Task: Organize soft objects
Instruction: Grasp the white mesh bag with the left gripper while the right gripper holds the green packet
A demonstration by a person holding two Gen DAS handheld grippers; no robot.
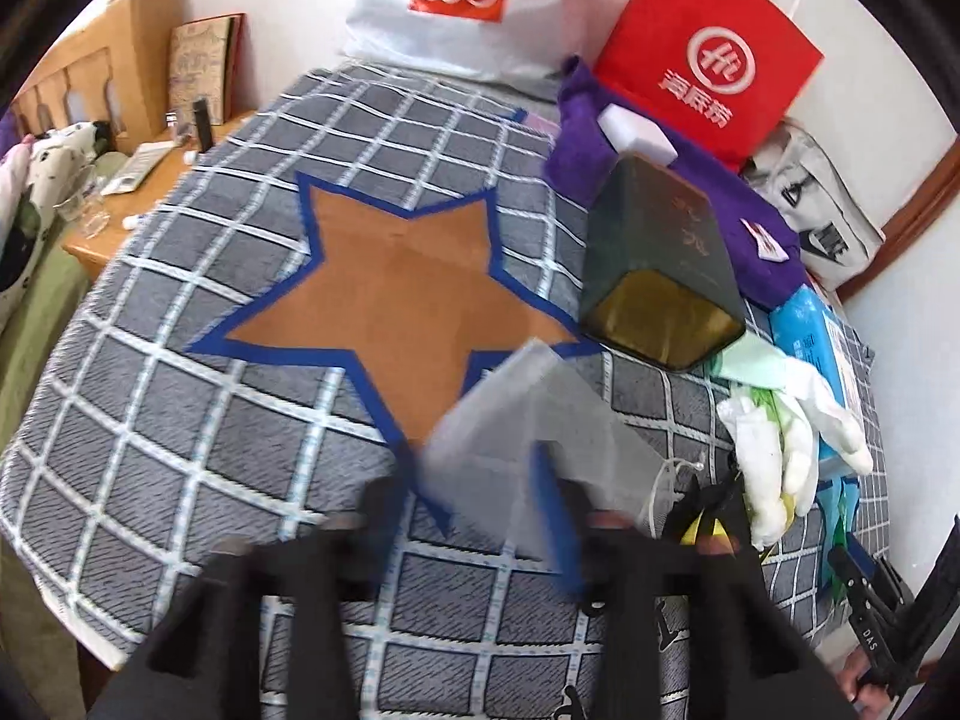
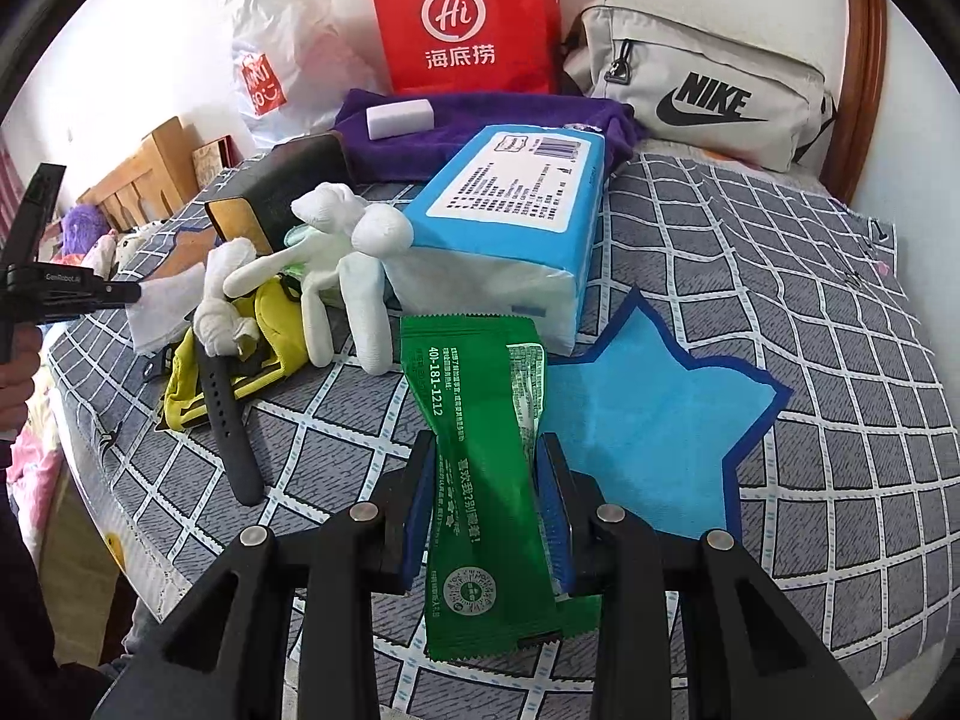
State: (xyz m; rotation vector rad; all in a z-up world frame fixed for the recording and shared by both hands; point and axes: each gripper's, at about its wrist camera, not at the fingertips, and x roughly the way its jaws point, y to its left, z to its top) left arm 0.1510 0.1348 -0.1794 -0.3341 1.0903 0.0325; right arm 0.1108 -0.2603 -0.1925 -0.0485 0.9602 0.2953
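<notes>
Checked grey bedding (image 2: 780, 252) is spread under two star patches. A green sachet (image 2: 486, 480) is clamped mid-length by the right gripper (image 2: 487, 504), beside the blue star (image 2: 654, 420); it is judged light, limp and slippery. A thin white cloth (image 1: 528, 420), blurred, is pinched by the left gripper (image 1: 480, 492) above the brown star (image 1: 396, 300). Clutter crowds the gap between; open room lies over both stars.

A brown star patch (image 1: 396, 294) on the checked bedspread (image 1: 150, 414) lies bare, open to approach from the near edge. To its right stand a dark box (image 1: 660, 264) and white gloves (image 1: 780, 450). A tissue pack (image 2: 510, 222) crowds the blue star patch (image 2: 654, 420).
</notes>
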